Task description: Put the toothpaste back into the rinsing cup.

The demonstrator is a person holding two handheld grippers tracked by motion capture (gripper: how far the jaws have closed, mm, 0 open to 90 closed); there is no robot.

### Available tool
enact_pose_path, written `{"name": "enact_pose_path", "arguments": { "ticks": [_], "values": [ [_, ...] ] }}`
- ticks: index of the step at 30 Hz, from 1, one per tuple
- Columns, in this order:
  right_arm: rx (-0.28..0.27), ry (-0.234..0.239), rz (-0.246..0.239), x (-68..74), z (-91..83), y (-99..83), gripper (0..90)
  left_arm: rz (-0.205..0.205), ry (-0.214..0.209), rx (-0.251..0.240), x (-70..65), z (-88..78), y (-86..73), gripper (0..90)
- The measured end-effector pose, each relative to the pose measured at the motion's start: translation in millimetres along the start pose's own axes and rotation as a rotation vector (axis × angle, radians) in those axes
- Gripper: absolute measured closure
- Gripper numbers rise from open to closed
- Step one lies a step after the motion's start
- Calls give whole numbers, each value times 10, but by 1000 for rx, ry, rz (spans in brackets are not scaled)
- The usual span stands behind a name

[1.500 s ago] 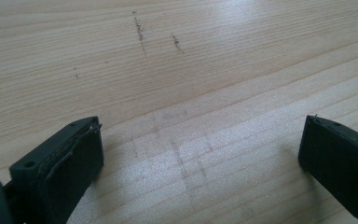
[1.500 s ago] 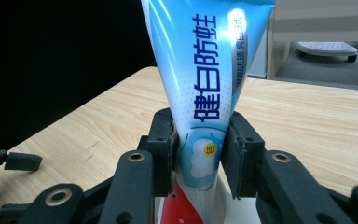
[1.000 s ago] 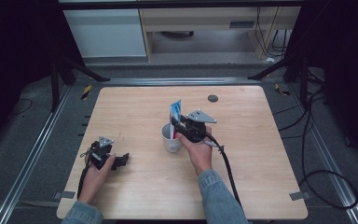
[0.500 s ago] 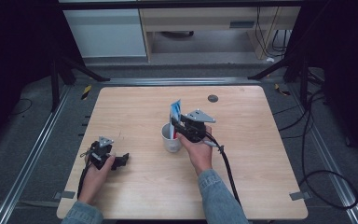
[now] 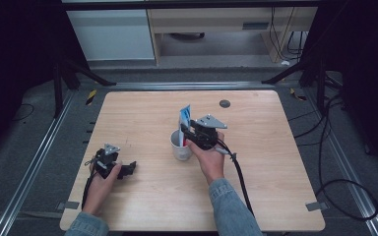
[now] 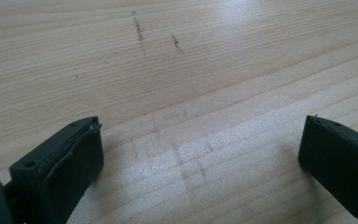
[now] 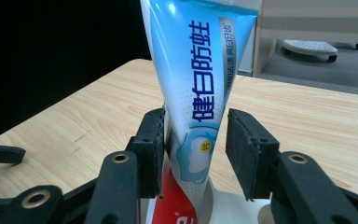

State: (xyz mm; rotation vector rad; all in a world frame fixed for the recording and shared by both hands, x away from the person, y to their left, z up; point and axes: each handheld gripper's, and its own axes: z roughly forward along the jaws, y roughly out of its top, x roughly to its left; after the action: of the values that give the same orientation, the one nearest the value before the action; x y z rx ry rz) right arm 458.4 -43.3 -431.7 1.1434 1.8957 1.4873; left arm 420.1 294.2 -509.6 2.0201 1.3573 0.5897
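Note:
A blue and white toothpaste tube (image 5: pixel 184 118) with a red lower end stands upright in a white cup (image 5: pixel 181 150) near the middle of the wooden table (image 5: pixel 275 162). My right gripper (image 5: pixel 184 132) straddles the tube just above the cup. In the right gripper view the tube (image 7: pixel 196 93) touches the left pad, and a narrow gap separates it from the right pad, so the jaws stand slightly open around it. The cup's rim (image 7: pixel 233 210) shows below. My left gripper (image 5: pixel 130 168) rests low at the table's front left, open, with bare wood between its jaws (image 6: pixel 200 149).
A small dark round disc (image 5: pixel 225 103) lies near the table's far edge. The right gripper's black cable (image 5: pixel 238 177) trails along the forearm toward the front edge. Metal rails and dark floor surround the table; a pale cabinet (image 5: pixel 113 34) stands behind.

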Motion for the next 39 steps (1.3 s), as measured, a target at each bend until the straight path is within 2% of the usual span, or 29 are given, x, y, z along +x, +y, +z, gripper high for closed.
{"name": "enact_pose_path", "arguments": {
  "ticks": [13, 19, 29, 35, 39],
  "values": [
    [40, -11, 22, 2, -12, 40, 458, 2, 0, 2, 2, -1, 0, 0],
    [53, -10, 16, 32, -25, 83, 432, 2, 0, 2, 2, -1, 0, 0],
    [99, -12, -13, 82, -43, 165, 317, 2, 0, 2, 2, -1, 0, 0],
    [124, -27, -45, 112, -61, 213, 239, 3, 0, 2, 2, -1, 0, 0],
    [147, -42, -83, 132, -71, 254, 212, 2, 0, 2, 2, -1, 0, 0]
  ]
}}
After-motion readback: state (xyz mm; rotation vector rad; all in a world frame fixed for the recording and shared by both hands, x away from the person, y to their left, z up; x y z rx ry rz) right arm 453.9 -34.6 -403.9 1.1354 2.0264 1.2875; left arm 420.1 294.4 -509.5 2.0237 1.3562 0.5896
